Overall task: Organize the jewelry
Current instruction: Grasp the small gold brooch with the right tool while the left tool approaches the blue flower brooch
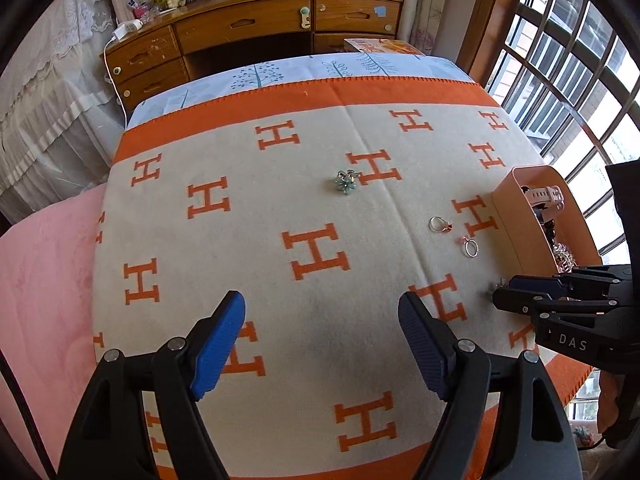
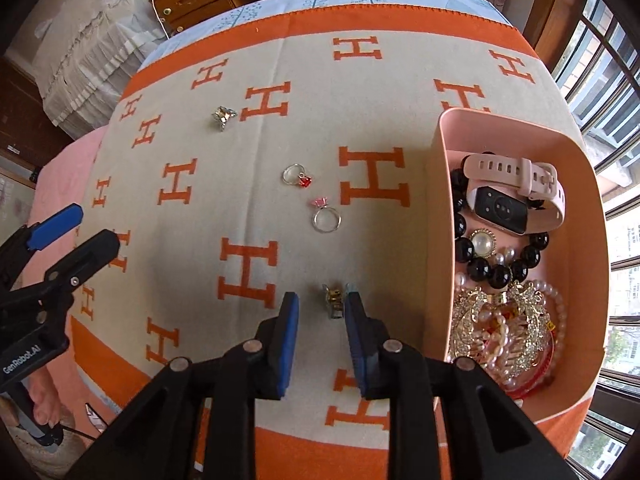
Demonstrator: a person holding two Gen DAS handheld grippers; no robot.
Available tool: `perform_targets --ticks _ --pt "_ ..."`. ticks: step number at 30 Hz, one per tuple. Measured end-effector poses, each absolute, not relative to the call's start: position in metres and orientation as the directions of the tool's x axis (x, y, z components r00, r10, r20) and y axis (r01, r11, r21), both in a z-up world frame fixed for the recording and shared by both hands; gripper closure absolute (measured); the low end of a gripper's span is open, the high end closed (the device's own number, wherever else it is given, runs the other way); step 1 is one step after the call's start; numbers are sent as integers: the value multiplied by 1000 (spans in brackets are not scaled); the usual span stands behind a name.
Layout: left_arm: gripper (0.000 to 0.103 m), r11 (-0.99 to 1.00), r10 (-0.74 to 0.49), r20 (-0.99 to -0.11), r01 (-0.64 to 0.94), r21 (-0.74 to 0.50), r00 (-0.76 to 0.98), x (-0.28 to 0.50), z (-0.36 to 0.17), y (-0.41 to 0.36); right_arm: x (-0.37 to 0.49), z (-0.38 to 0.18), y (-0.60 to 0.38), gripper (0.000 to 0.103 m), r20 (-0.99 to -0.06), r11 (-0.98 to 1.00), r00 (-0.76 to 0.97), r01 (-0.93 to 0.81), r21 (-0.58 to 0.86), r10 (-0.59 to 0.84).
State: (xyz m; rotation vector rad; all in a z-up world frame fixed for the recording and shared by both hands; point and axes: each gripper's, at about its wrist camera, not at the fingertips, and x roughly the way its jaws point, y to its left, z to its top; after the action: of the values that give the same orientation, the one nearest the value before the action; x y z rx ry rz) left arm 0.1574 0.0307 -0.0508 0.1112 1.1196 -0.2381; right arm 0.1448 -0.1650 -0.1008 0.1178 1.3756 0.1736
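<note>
A small gold and silver trinket [image 2: 334,300] lies on the H-patterned blanket [image 2: 248,216] between the fingers of my right gripper [image 2: 322,306]. It sits close to the right pad, clear of the left one, and the jaws stand partly open. A red-stone ring [image 2: 298,176], a pink-stone ring [image 2: 326,216] and a blue flower brooch [image 1: 344,182] lie loose further out. The pink box [image 2: 440,200] on the right holds a pink watch [image 2: 516,188], a black bead bracelet [image 2: 492,268] and pearl pieces. My left gripper [image 1: 322,320] hovers wide open over bare blanket, holding nothing.
A wooden desk with drawers [image 1: 248,28] stands beyond the bed's far edge. The barred window [image 1: 560,72] is on the right and a pink quilt [image 1: 44,272] on the left. A person's hand [image 2: 40,400] grips the left tool's handle.
</note>
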Motion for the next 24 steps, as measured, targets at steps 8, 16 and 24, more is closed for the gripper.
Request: perform_targets --ticks 8,16,24 --pt "26 969 -143 -898 244 -41 417 181 -57 39 151 -112 -159 79 -984 994 143 -47 101 107" --pt "26 966 -167 -896 251 -65 412 234 -67 19 148 -107 -160 85 -975 994 203 -72 79 92" --pt "26 952 -157 -906 304 -33 393 270 -83 -17 158 -65 -187 85 -907 968 345 -21 251 243"
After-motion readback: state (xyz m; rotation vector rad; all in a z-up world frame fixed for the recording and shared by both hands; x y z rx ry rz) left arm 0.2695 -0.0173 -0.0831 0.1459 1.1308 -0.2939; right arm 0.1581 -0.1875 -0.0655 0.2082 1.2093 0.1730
